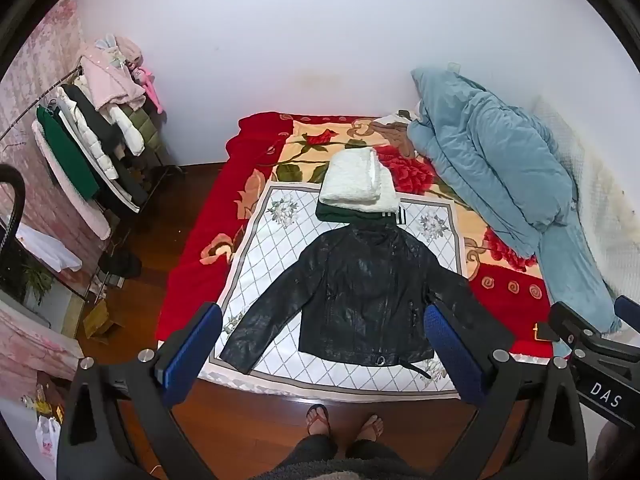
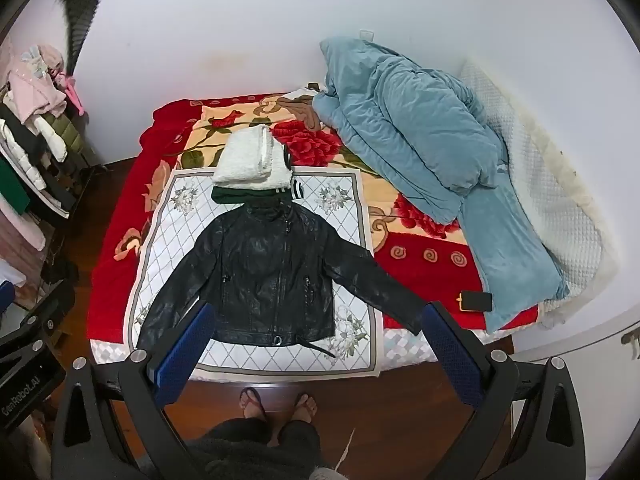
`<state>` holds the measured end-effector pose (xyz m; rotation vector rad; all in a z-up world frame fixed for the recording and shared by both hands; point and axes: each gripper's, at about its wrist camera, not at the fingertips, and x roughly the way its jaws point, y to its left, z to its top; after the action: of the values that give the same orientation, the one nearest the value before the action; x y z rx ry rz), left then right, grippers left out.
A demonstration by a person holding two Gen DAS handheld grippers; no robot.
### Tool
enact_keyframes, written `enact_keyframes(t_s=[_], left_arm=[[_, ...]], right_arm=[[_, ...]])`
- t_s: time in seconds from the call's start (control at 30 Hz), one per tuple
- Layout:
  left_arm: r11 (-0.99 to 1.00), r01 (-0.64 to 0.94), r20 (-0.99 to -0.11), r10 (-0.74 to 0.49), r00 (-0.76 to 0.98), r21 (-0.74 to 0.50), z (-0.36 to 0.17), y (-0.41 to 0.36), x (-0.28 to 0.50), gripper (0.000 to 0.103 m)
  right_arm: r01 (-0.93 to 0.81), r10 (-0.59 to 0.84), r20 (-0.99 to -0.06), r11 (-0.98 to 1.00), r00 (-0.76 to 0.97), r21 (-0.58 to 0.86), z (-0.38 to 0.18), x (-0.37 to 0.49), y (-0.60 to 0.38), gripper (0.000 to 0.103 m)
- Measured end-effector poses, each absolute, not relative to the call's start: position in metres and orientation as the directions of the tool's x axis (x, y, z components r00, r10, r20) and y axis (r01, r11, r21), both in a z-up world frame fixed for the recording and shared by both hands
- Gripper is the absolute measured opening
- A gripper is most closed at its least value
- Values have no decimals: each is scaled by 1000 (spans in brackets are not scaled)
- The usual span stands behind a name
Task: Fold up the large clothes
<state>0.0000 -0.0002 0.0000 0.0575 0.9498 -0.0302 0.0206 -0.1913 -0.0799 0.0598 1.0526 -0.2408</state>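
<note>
My left gripper (image 1: 320, 354) and right gripper (image 2: 316, 344) both hang with jaws spread wide and nothing between them, above the near edge of the bed. The black leather jacket (image 1: 360, 292) lies flat, sleeves spread, on a white diamond-patterned cloth (image 1: 272, 236). Just beyond its collar sits a folded white fleece stack (image 1: 360, 182); a rumpled blue quilt (image 1: 492, 168) lies far right.

Black leather jacket (image 1: 360, 296) spread flat, front up, sleeves out at 4 and 8 o'clock; folded white-and-green stack (image 1: 360, 188) touching collar at 12 o'clock.
</note>
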Motion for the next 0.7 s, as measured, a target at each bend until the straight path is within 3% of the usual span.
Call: enact_keyframes(t_s=[0.7], left_arm=[[998, 50, -817, -2, 577, 33, -7, 2, -2, 103]], right_arm=[[222, -184, -863, 971, 471, -86, -79, 23, -195, 103]])
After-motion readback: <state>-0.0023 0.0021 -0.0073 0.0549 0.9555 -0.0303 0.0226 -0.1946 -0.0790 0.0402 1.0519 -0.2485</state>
